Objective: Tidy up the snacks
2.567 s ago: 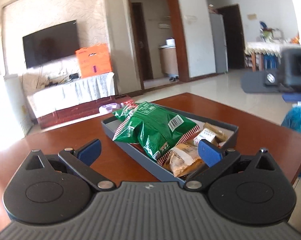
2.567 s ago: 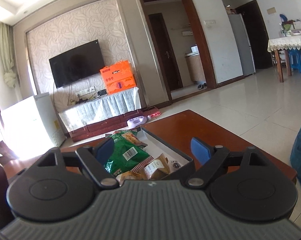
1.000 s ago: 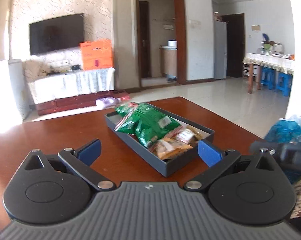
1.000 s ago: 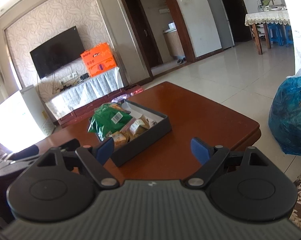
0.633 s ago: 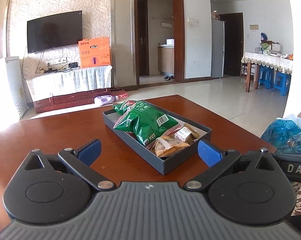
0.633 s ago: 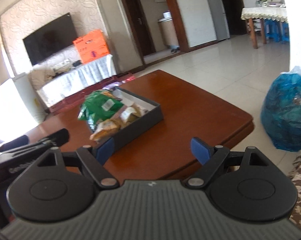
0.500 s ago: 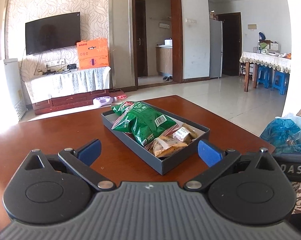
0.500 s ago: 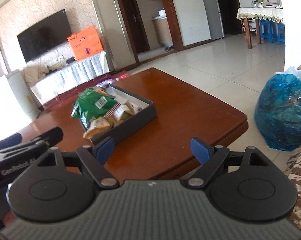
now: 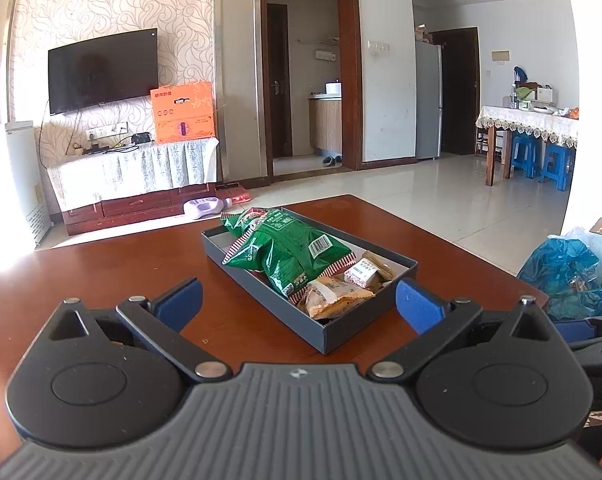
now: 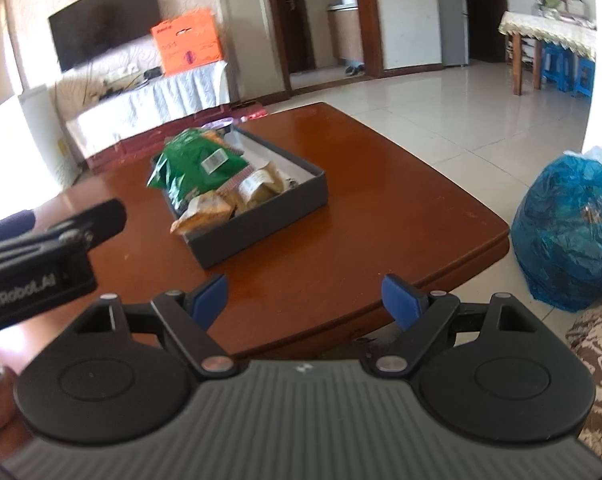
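A dark grey tray sits on the brown wooden table. In it lie a large green snack bag, an orange-brown packet at the near end, and a small white-labelled packet. My left gripper is open and empty, held back from the tray's near corner. My right gripper is open and empty over the table's near right edge; the tray and green bag lie ahead to its left. The left gripper's body shows at the left of the right wrist view.
A blue plastic bag stands on the floor right of the table. A TV stand with an orange box is beyond the table. A patterned sofa edge is at the near right.
Both grippers have drawn back from the tray toward the table's near edge. The right one has moved down and right. Both stay open and empty.
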Available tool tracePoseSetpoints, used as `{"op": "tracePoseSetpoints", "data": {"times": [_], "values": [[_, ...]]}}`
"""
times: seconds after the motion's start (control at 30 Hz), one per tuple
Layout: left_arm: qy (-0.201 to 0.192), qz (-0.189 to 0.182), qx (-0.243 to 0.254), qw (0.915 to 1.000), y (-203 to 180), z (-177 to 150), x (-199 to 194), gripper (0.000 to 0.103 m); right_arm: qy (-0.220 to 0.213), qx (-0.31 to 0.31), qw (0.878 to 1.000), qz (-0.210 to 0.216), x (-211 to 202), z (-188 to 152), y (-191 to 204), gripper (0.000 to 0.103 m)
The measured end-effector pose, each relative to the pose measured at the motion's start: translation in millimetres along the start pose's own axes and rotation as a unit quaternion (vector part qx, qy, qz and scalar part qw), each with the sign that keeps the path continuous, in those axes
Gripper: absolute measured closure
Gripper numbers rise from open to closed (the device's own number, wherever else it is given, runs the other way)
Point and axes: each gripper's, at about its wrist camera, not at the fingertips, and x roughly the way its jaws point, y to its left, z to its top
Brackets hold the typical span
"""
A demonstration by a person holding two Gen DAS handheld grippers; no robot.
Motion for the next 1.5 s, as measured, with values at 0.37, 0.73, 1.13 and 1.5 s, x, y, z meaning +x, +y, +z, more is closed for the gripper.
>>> {"op": "tracePoseSetpoints", "data": {"times": [0.37,0.73,1.13,1.5], "values": [[0.006,-0.001,0.008,0.9999,-2.4,-1.5,2.1,0.000,0.004,-0.004,1.000,0.004,0.6,-1.4,2.6,0.018],[0.011,-0.007,-0.001,0.9999,0.8,-1.6,3.6,0.000,0.008,-0.008,1.000,0.005,1.4,-0.5,3.4,0.018],[0.012,-0.009,-0.003,0.9999,1.0,-1.9,4.1,0.000,0.008,-0.008,1.000,0.007,2.0,-0.5,3.2,0.018],[0.012,-0.013,-0.001,0.9998,-0.1,-2.5,2.3,0.000,0.011,-0.011,1.000,0.008,3.1,0.1,4.0,0.018]]}}
